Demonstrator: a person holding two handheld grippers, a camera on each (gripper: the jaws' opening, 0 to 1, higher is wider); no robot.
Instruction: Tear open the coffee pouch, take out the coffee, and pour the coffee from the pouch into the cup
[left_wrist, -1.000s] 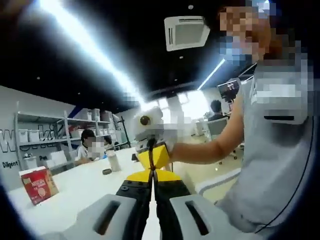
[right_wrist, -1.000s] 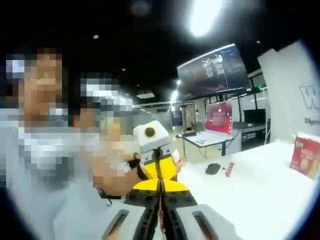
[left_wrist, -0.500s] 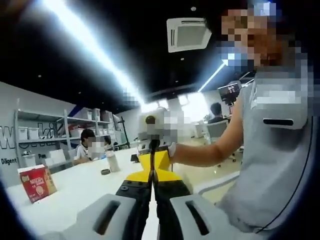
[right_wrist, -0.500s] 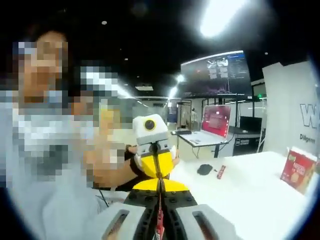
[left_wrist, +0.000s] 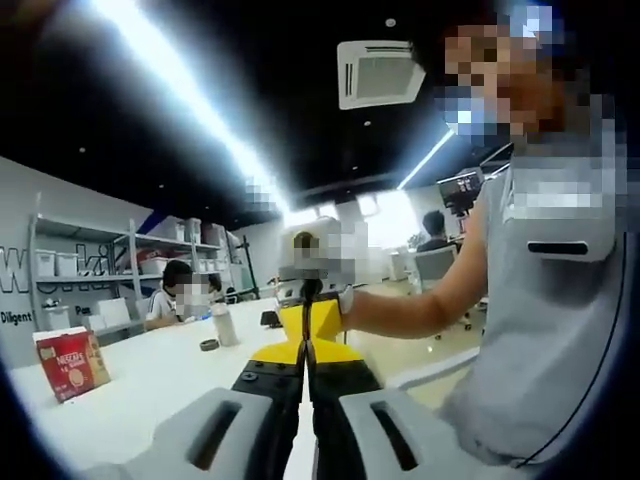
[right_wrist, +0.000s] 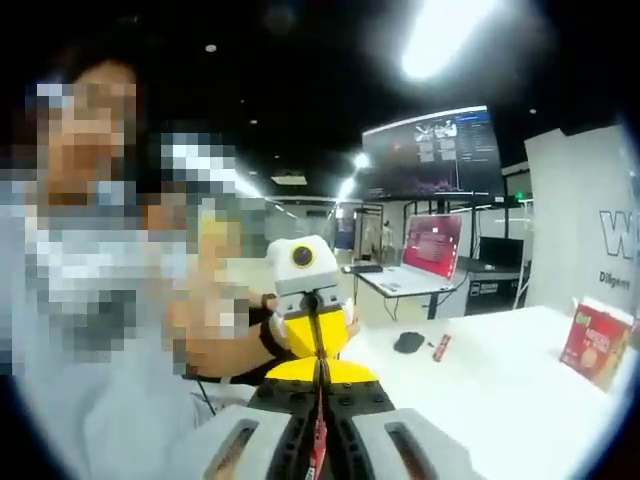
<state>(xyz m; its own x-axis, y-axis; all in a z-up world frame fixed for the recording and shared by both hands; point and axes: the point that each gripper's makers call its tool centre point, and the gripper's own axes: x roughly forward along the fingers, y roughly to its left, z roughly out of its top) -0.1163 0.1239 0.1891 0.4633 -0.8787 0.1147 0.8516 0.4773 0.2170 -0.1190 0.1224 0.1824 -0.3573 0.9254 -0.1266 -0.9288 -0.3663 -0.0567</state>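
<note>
Right gripper (right_wrist: 320, 395): jaws closed together, a thin red strip of the coffee pouch (right_wrist: 318, 455) pinched between them. Directly ahead, the left gripper (right_wrist: 313, 335), yellow-tipped, faces it, held by a person's hand (right_wrist: 215, 335). White tabletop (right_wrist: 500, 400) to the right carries a red box (right_wrist: 596, 345), a dark round object (right_wrist: 408, 342) and a small red item (right_wrist: 441, 347) just beside it.
</note>
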